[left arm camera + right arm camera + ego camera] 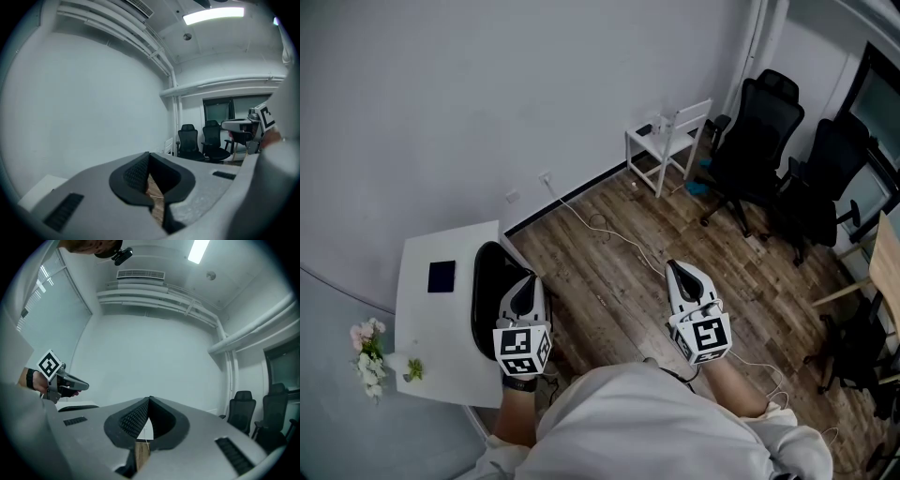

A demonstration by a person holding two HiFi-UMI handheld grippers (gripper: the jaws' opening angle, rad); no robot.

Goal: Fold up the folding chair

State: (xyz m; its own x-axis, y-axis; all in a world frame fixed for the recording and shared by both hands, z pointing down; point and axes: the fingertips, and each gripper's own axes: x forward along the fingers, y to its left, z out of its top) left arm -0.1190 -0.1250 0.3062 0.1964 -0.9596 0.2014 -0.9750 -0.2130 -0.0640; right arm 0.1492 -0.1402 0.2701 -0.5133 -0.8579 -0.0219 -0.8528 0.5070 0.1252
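— Across the whole room, only our head view takes in the wooden floor and the white table at our near left. The gripper views give us mere slivers of floor between their jaws.

— Agreed. What do the gripper views add?

— Height. Our left gripper view shows the ceiling lamp and the pipes running along the wall, and our right gripper view shows a ceiling vent. Each also catches the other gripper from the side, where the head view has both only from above.

— And the black office chairs?

— We find them at the far right in all three views.

— Then the folding chair.

— White and upright with its seat level, so we call it unfolded. It stands against the far wall, just left of the office chairs. We also spot it, small, in the left gripper view beside those same chairs.

— How does it lie to our grippers?

— Well apart from both. It sits straight beyond the right gripper, and far and to the right of the left gripper, which we hold at the table's right side.

— Jaws?

— We see both clenched, pads together, nothing between them.

— Smaller bits?

— A cable on the floor, a dark square on the table, and flowers at its left edge.
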